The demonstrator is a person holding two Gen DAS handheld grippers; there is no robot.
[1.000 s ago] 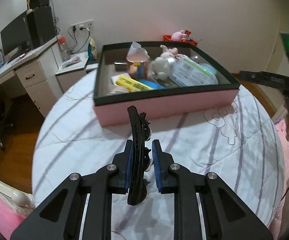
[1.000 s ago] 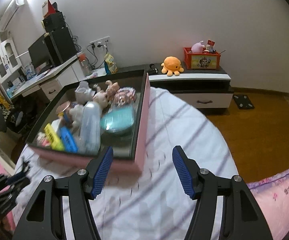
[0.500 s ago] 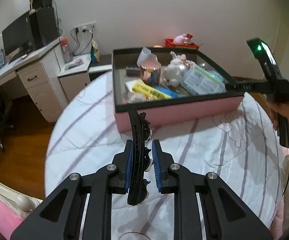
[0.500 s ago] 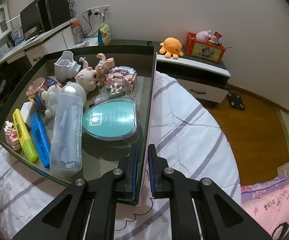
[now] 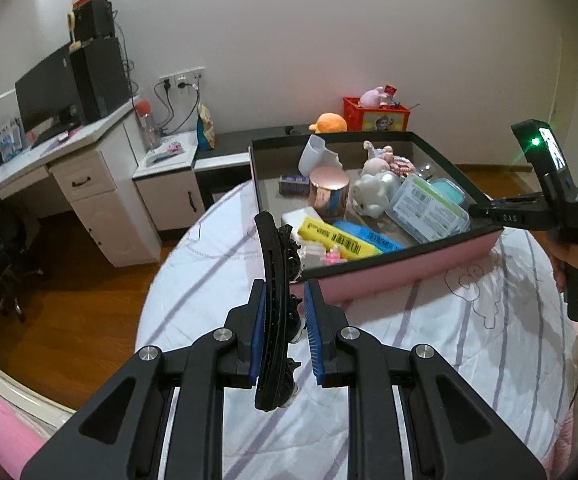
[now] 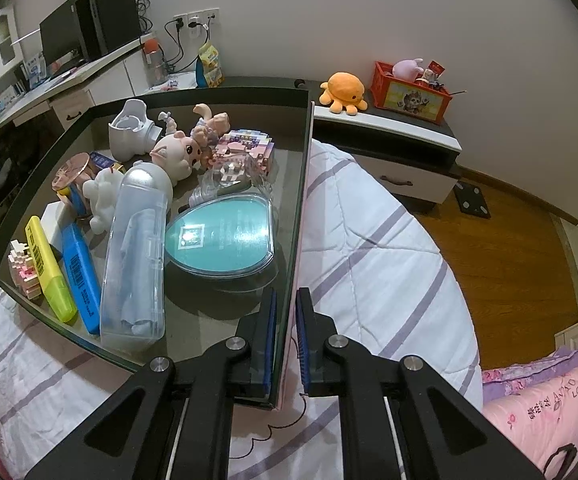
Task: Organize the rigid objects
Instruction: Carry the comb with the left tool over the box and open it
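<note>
My left claw (image 5: 285, 336) grips a black hair clip (image 5: 275, 312) on edge, above the bed (image 5: 429, 344) short of the box (image 5: 409, 268). My right claw (image 6: 285, 340) pinches the box's side wall (image 6: 295, 240). The thin clip could twist loose before clearing the rim, or the pinched wall could tip the box.

we see a plain white wall (image 6: 369, 8) — a white desk (image 5: 69, 176) with a dark monitor (image 5: 45, 92) at left, wood floor (image 6: 501, 256), and a low white cabinet (image 6: 389, 148) — lit evenly.
</note>
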